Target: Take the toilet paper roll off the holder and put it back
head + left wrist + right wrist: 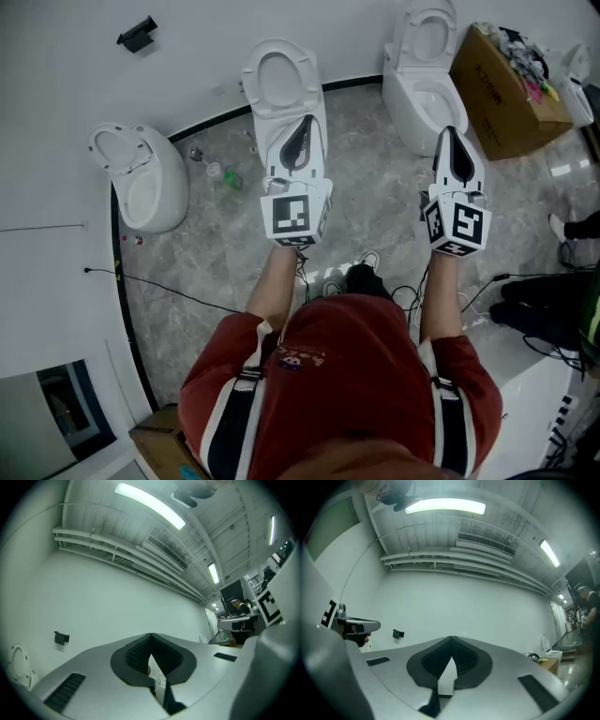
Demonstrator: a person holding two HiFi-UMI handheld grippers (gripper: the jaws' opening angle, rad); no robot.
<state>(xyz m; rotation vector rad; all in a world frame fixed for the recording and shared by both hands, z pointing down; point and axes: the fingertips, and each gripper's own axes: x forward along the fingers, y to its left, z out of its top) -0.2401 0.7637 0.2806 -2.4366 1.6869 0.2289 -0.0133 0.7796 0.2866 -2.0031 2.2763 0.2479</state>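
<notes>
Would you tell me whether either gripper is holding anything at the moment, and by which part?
Nothing is held; the left gripper and right gripper are both shut with nothing between their jaws.

The floor [375, 206] is grey-veined marble, toilets [150, 187] white, holder [138, 35] black.

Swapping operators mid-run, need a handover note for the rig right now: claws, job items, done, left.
The left claw is shut and empty, aimed at the white wall.
The right claw is shut and empty, aimed the same way.
The holder is a small black bracket on that wall, ahead and to the left, apart from both claws. It looks bare, and no roll shows in any view.
Done: nothing that shows.
Left: find the roll first, then the whole job, off the holder and back on.
Mind the toilets and cables on the floor.
</notes>
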